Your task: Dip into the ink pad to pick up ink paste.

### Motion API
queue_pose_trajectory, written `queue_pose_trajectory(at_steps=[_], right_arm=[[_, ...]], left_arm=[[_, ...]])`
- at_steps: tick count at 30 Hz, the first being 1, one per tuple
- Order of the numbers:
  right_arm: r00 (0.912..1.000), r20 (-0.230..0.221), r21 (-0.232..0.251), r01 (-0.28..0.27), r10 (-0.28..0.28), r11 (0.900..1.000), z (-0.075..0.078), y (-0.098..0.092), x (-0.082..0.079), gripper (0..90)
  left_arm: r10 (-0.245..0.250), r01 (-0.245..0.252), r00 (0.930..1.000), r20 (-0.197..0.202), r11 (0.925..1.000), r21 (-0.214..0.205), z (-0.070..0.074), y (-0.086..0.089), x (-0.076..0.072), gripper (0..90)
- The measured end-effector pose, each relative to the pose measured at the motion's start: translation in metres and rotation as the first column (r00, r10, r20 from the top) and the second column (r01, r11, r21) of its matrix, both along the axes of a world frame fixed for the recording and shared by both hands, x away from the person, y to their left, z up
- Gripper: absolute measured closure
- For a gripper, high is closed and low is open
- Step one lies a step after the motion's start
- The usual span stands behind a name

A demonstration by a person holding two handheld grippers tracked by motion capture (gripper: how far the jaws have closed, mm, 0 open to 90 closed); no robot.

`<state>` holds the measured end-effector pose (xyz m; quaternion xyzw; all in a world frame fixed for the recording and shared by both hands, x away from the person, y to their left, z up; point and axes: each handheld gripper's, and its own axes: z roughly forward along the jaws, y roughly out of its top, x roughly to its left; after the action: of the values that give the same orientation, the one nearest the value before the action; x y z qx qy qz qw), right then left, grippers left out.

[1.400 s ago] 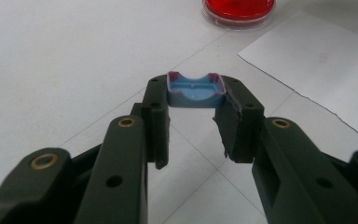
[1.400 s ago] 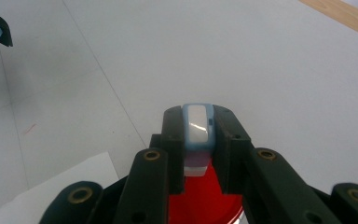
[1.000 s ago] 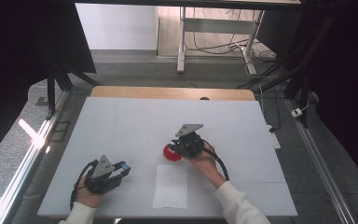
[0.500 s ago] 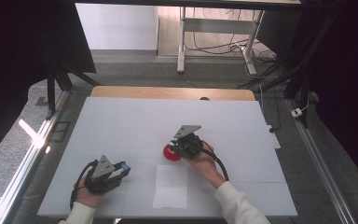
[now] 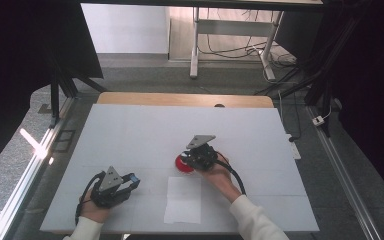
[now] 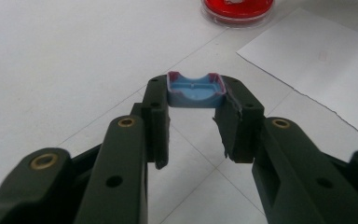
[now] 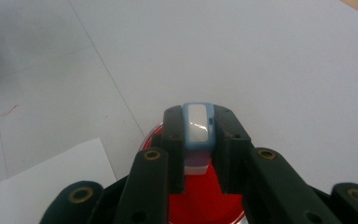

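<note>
A round red dish (image 5: 181,165) sits near the table's middle, with a white paper sheet (image 5: 184,200) just in front of it. My right gripper (image 5: 196,159) hangs over the dish, shut on a small blue and white block (image 7: 198,125) that stands above the red surface (image 7: 205,193). Whether the block touches the dish is unclear. At the front left, my left gripper (image 5: 129,181) is shut on a shallow blue cap with pink edges (image 6: 195,90). From the left gripper view, the dish (image 6: 238,7) and the paper (image 6: 317,58) lie ahead.
The white table (image 5: 140,130) has a wooden strip (image 5: 180,99) along its far edge. Metal rails run down both sides, and dark frames and cables stand beyond the far end. A corner of the paper (image 7: 42,186) lies left of the right gripper.
</note>
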<state>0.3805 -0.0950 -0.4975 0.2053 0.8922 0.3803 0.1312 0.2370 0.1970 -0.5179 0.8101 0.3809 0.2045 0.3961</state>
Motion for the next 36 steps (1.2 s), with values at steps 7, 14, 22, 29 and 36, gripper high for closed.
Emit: queue_pose_trajectory(at_steps=[7,14,22,29,36], right_arm=[[0.9999,-0.014,0.015,0.009,-0.009,0.9999,-0.0013,-0.0025,0.0008,75.5],[0.9992,-0.038,0.033,0.009,-0.008,0.9994,-0.0024,-0.0046,0.0033,75.6],[0.9999,-0.014,0.007,0.003,-0.002,1.0000,-0.0020,-0.0016,0.0009,75.7],[0.9999,-0.016,0.010,0.007,-0.007,0.9999,-0.0021,-0.0023,0.0008,75.6],[0.9998,-0.015,0.036,0.013,-0.012,0.9993,0.0008,-0.0036,0.0005,75.3]], left_arm=[[-0.002,0.002,1.0000,-0.001,1.0000,-0.001,0.0001,0.0000,-0.0001,65.3],[-0.001,0.001,1.0000,0.001,1.0000,0.001,0.0004,-0.0005,-0.0005,65.3],[0.001,-0.001,1.0000,0.002,1.0000,0.002,0.0004,-0.0011,-0.0004,65.3],[0.001,-0.001,1.0000,0.001,1.0000,0.001,0.0003,-0.0006,-0.0004,65.3],[0.001,-0.001,1.0000,0.001,1.0000,-0.003,0.0003,-0.0001,-0.0003,65.3]])
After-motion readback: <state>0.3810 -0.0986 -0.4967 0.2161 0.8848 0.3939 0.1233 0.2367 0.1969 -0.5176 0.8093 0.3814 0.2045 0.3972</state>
